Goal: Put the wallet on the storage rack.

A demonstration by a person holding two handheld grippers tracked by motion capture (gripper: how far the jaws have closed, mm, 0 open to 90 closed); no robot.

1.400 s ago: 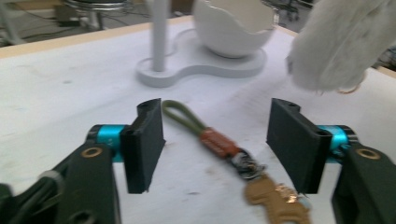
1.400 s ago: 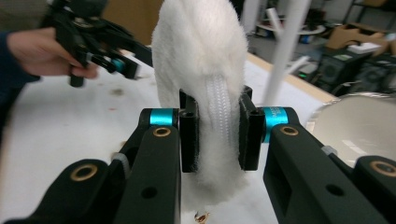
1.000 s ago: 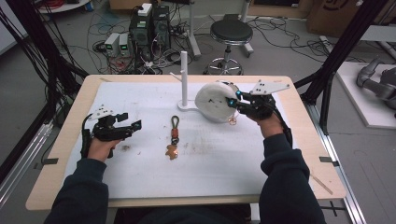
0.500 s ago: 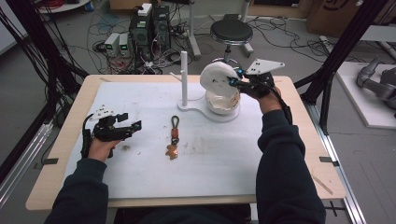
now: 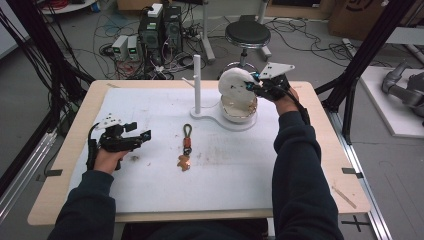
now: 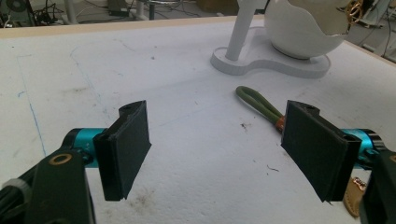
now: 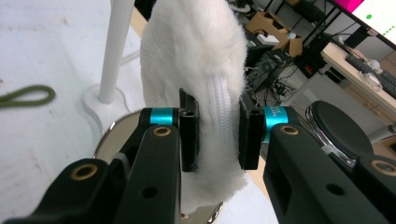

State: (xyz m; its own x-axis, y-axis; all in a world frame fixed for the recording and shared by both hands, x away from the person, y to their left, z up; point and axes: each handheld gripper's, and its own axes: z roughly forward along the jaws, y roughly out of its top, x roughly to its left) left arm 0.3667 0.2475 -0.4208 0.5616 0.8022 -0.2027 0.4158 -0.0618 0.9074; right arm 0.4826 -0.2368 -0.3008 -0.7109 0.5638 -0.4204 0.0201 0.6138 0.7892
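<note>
My right gripper (image 5: 254,86) is shut on a white fluffy pouch (image 5: 233,84), its pads clamped on the zipper seam (image 7: 218,116) of the pouch (image 7: 196,46). The pouch hangs just above a white cracked-egg bowl (image 5: 240,117) on a white stand with an upright post (image 5: 197,80). A key ring with a green loop and a brown tag (image 5: 186,146) lies mid-table. My left gripper (image 5: 144,136) rests at the left, open, with nothing between its pads (image 6: 126,144). The green loop (image 6: 259,101) and the bowl (image 6: 303,37) lie ahead of it.
The stand's flat base (image 5: 210,119) sits near the table's far edge. Behind the table are a black stool (image 5: 247,34), computer boxes (image 5: 160,25) and floor cables. Black frame posts (image 5: 350,75) flank the table. A white mat (image 5: 150,195) covers the tabletop.
My right gripper has carried the pouch toward the far edge of the table, uncovering the egg bowl beneath it. The left gripper and the key ring have stayed put.
</note>
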